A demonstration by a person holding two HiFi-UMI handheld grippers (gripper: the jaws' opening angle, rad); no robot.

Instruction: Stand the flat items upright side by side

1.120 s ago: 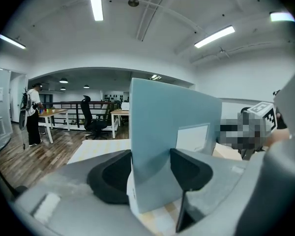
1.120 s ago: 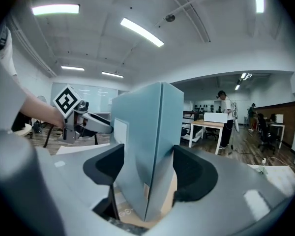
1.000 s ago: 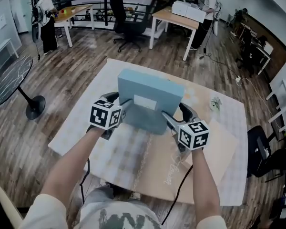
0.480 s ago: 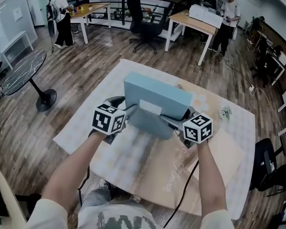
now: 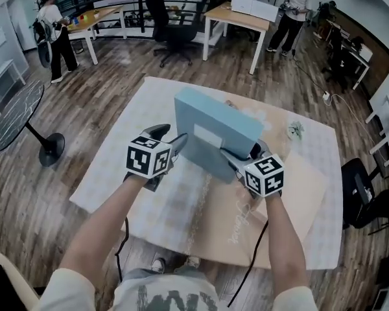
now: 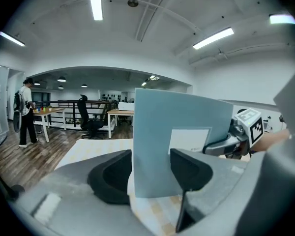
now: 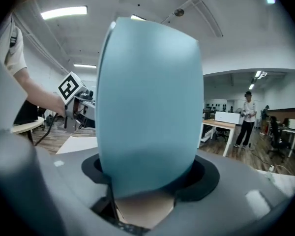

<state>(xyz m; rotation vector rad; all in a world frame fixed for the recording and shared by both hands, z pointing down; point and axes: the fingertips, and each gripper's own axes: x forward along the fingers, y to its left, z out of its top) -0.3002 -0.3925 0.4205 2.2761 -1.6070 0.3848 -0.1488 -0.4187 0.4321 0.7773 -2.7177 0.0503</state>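
A flat light-blue box (image 5: 214,131) with a white label stands on edge just above the table (image 5: 110,173), tilted down to the right. My left gripper (image 5: 175,149) is shut on its near left corner; in the left gripper view the box (image 6: 157,132) sits between the two black pads (image 6: 187,168). My right gripper (image 5: 241,157) holds the lower right end. Its jaws are closing, and the box (image 7: 147,107) fills the gap between the pads (image 7: 204,173). I see no other flat items.
A checked cloth covers the table, with a brown cardboard sheet (image 5: 292,199) on its right half. A small crumpled wrapper (image 5: 294,131) lies at the far right. A round side table (image 5: 13,115), desks, office chairs and standing people are beyond.
The box has turned slightly, with its right end now lower and closer to me. Both grippers stayed at its two ends, and the right one has shifted a little under the box.
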